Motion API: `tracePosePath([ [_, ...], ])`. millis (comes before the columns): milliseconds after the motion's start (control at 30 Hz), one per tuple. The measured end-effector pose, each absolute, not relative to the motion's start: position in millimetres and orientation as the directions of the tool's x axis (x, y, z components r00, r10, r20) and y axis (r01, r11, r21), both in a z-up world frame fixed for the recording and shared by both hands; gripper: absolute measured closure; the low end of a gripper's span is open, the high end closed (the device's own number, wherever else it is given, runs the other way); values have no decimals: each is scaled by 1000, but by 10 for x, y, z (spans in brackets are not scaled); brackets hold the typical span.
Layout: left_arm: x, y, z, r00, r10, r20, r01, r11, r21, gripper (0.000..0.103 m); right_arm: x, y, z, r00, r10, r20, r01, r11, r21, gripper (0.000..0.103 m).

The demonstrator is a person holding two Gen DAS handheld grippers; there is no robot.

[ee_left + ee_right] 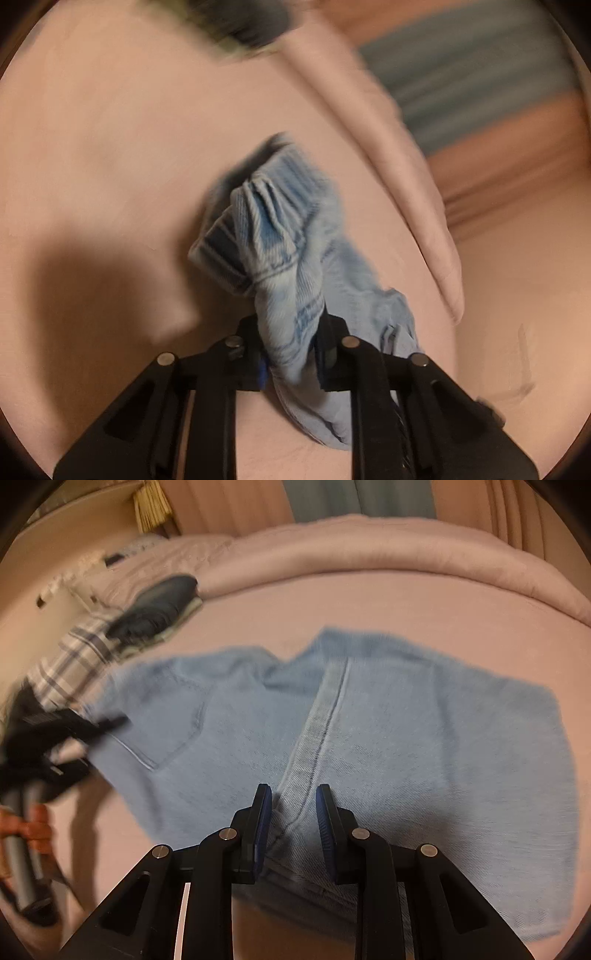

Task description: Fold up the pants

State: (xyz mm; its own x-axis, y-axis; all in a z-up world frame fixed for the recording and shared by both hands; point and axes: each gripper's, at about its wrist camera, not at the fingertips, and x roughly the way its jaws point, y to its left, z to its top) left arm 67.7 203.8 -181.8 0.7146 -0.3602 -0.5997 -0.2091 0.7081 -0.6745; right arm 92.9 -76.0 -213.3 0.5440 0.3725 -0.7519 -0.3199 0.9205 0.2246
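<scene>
right wrist: light-blue denim pants (369, 716) spread, blurred.

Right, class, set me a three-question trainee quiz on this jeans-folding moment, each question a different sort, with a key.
1. True or false: the left gripper is shut on a bunch of the jeans.
2. Multiple choice: the jeans lie on A) a wooden floor, B) a pink bed sheet, C) a metal table.
3. Fill the gap: between the fingers of the right gripper runs the long ____ of the jeans.

Key: 1 true; 2 B; 3 seam. The right fingers stand apart on either side of the seam, so a firm grip cannot be confirmed.
</scene>
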Motion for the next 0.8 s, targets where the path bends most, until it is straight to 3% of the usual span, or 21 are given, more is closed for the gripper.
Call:
tracePosePath([
  [167,666,1485,-1105,777,-326,-538,18,867,-499,86,981,-760,-2141,549,390,-739,-320,915,246,77],
  [300,622,1018,-793,760,-398,-514,171,885,-433,87,995,-1053,-2139,515,524,-678,-280,851,445,77],
  [367,596,814,-735,742,-419,-523,224,891,-396,87,925,-1347,-2070,554,576,-601,-227,799,557,77],
  [433,619,526,-733,711,-448,-542,285,888,-360,87,851,-1655,-1991,601,605,-522,-189,742,643,66],
  [467,616,428,-743,701,-452,-552,302,889,-345,87,810,-1865,-1963,625,619,-475,-157,696,701,51],
  [500,610,246,-784,676,-460,-576,339,888,-311,87,779,-2034,-1963,641,634,-434,-133,648,750,42],
  [633,626,-301,-1042,587,-447,-675,447,874,-190,85,622,-2694,-2146,691,680,-246,-43,378,925,40],
  [800,491,-741,-1440,503,-346,-792,544,839,-21,78,530,-2915,-2460,682,720,-128,37,142,989,34],
])
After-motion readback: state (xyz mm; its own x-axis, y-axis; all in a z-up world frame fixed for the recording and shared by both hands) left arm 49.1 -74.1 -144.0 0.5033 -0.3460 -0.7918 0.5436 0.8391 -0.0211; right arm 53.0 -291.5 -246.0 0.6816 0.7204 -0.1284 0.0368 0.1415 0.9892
